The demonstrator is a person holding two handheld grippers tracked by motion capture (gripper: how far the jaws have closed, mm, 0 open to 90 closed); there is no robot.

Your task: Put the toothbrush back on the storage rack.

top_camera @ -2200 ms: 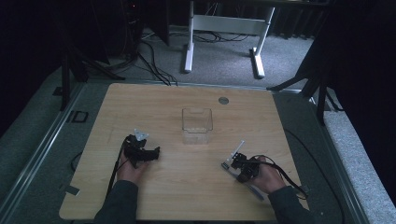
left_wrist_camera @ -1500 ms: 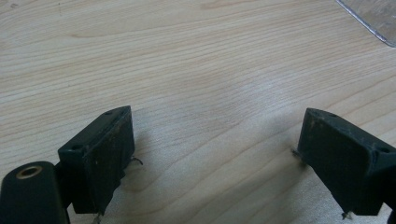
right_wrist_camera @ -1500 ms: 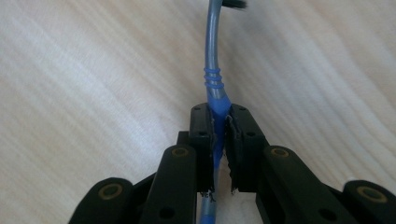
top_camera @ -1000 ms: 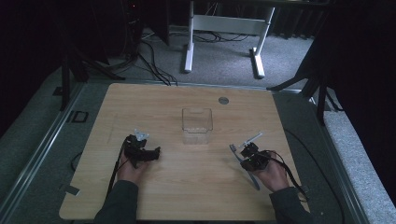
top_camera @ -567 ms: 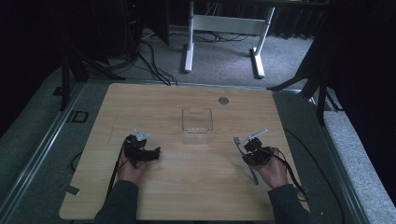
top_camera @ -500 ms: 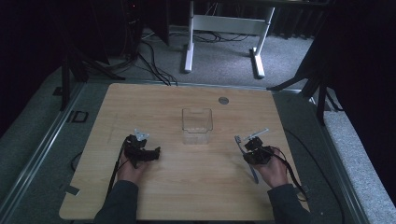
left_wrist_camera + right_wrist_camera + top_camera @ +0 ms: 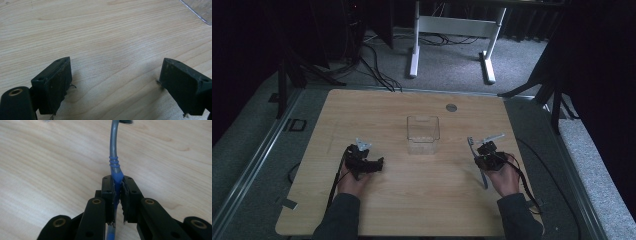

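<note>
The landmark is the clear box (image 7: 423,134), which stands near the middle of the table (image 7: 422,210), open side up.

The right gripper (image 7: 118,187) has its jaws pressed together on a toothbrush (image 7: 114,157). In the right gripper view the blue part of the handle is pinched between the two black jaws, just below three blue ribs; the grey neck rises from the jaws and ends at a dark head at the top edge. The rest of the blue handle runs down behind the jaws toward the hand. In the high view the right gripper (image 7: 486,152) is to the right of the box and a little nearer the person, well apart from it. The toothbrush (image 7: 477,160) there is a thin pale line: its head end points away from the person, its tail end lies over the right hand (image 7: 503,176). Whether the brush touches the table cannot be told. The right forearm comes in from the bottom edge and leans slightly inward, the hand wrapped around the gripper body, with a cable trailing off to the right.

The left gripper (image 7: 115,82) has its jaws spread wide, with bare wood between them; a corner of the box shows at the top right of its view. In the high view the left gripper (image 7: 362,159) is to the left of the box, nearer the person and apart from it. The left hand (image 7: 352,181) grips it from behind, forearm running nearly straight up from the bottom edge.
</note>
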